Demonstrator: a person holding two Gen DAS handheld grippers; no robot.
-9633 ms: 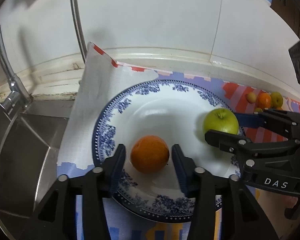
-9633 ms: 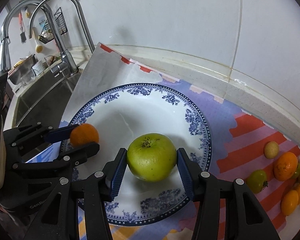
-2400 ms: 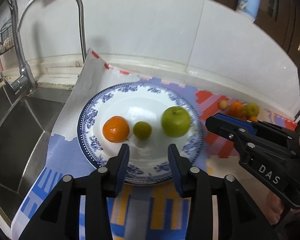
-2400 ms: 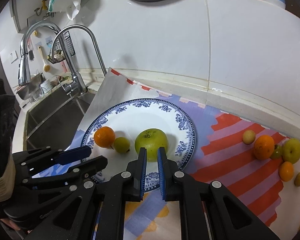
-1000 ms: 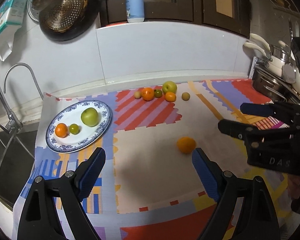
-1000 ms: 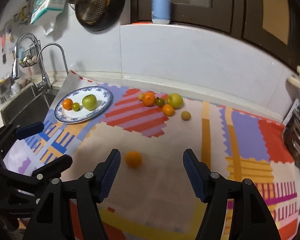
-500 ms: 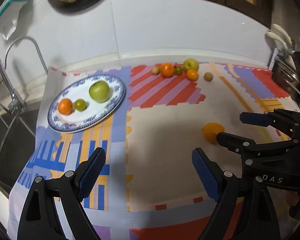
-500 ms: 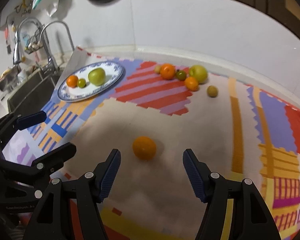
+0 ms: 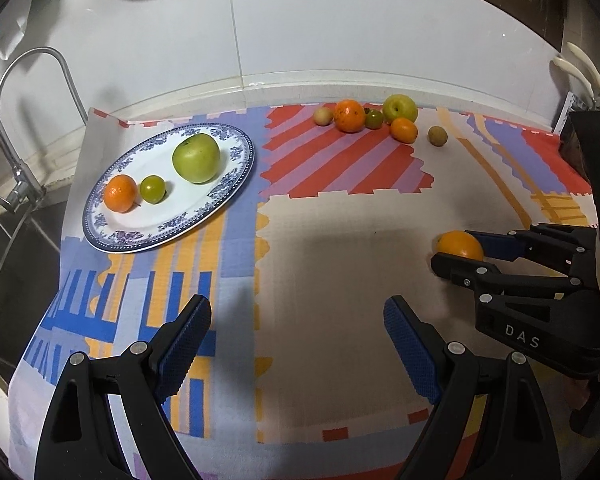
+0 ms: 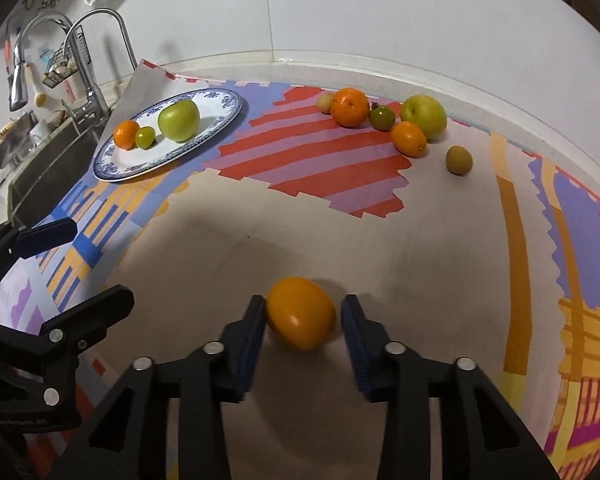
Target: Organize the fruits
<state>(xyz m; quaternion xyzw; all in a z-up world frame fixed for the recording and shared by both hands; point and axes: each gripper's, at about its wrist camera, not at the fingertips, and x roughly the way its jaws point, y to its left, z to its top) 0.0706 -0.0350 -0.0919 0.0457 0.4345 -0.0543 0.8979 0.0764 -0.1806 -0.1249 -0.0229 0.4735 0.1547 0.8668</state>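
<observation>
The orange (image 10: 301, 313) lies on the pale part of the mat (image 10: 228, 240) between the right gripper (image 10: 303, 322) fingers, which have just been closing; the left finger (image 10: 249, 332) touches its skin, while a thin gap seems to remain at the right one, though blur makes this hard to judge. From the left wrist, the nearer finger hides the orange's lower half. The left gripper (image 9: 296, 344) stands wide and empty over the mat. The plate (image 9: 112, 232) far left holds an apple (image 9: 196, 158), a mandarin (image 9: 120, 193) and a small green fruit (image 9: 153, 189). More fruit clusters by the wall.
</observation>
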